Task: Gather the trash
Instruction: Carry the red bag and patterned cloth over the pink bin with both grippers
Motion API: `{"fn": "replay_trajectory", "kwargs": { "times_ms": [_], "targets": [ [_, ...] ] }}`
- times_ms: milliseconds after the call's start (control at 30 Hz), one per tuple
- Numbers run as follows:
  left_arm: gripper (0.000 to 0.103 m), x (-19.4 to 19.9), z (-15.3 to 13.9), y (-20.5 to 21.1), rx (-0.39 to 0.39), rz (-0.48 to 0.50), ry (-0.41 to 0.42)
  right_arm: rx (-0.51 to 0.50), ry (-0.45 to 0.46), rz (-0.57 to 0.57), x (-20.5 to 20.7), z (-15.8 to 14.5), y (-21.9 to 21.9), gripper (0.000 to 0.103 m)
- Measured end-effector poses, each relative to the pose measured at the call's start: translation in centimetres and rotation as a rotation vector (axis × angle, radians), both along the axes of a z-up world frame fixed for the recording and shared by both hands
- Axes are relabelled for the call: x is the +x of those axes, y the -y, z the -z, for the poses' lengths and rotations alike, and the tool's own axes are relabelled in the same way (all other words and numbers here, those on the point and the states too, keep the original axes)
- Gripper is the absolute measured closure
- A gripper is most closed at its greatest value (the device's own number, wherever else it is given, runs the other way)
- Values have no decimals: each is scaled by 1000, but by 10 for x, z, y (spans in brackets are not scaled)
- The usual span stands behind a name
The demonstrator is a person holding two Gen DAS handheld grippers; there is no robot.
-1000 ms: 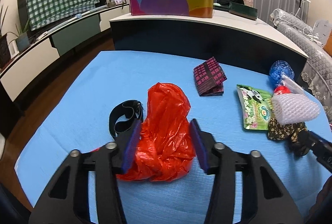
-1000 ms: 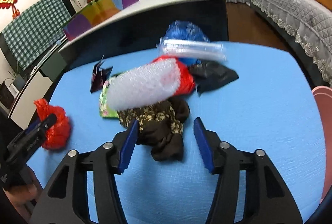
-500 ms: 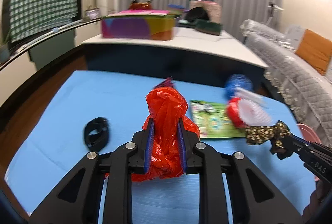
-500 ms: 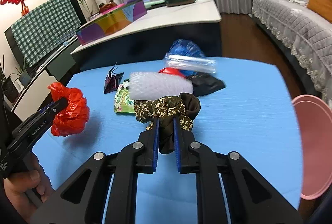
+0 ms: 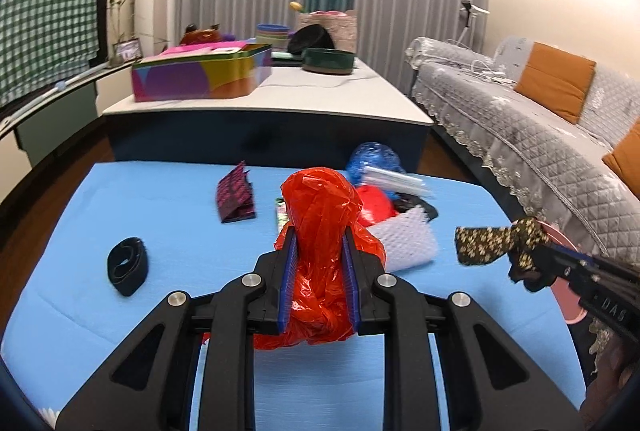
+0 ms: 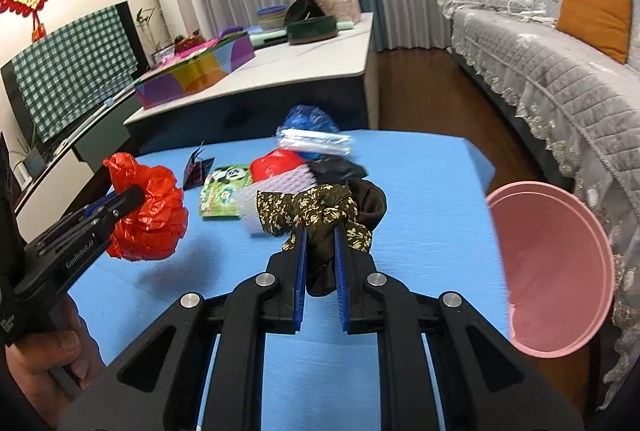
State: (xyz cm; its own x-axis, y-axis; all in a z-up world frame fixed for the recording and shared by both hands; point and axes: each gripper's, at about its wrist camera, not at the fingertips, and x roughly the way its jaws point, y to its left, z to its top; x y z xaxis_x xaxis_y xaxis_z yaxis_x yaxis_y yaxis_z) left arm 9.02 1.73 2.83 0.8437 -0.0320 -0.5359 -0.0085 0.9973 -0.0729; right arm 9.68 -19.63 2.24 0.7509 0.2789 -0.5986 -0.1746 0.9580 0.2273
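Note:
My left gripper [image 5: 319,237] is shut on a crumpled red plastic bag [image 5: 320,231] and holds it above the blue table [image 5: 160,223]; the bag also shows in the right wrist view [image 6: 150,215]. My right gripper [image 6: 319,235] is shut on a dark floral cloth [image 6: 316,209], lifted off the table; the cloth shows in the left wrist view [image 5: 496,239]. A pink bin [image 6: 552,271] stands just past the table's right edge.
On the table lie a white foam net [image 5: 404,239], a red item [image 6: 276,165], a green panda packet [image 6: 222,193], a blue bag [image 6: 308,117], a clear wrapper [image 6: 316,143], a dark red packet [image 5: 236,197] and a black band [image 5: 127,265]. A grey sofa [image 6: 560,71] runs along the right.
Both grippers closed on their items and lifted them. The right gripper with the cloth has moved right, closer to the pink bin, and the left gripper has risen with the red bag.

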Motion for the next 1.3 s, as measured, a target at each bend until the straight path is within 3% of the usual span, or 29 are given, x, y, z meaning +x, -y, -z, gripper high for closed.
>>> {"fn": "replay_trajectory", "kwargs": {
  "times_ms": [633,1133,1300],
  "targets": [
    [82,-9,-22,57,-6,148,36,-21,123,179,-39,-67,86,89],
    [82,1,-45,122,-29,287,49,-75,150,258,-35,-96,163,89],
    [82,5,-47,145,-20,333,50,-68,158,314,-32,-91,191,89]
  ]
}}
